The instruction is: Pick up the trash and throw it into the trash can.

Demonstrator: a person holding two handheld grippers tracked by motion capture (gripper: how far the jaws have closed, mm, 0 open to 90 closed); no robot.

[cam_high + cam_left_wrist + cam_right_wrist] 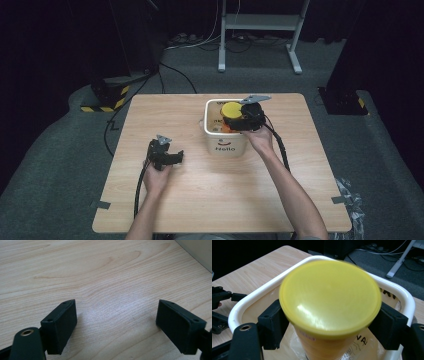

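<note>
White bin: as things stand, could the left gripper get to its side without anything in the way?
Probably yes. The left gripper rests open on bare table, and nothing lies between it and the near wall of the white bin.

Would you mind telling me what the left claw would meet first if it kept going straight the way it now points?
Most likely the bare wooden table: the left claw is tilted down at it with open jaws and nothing between them. The white tub sits off to one side, seemingly out of that line, though depth is hard to judge.
</note>
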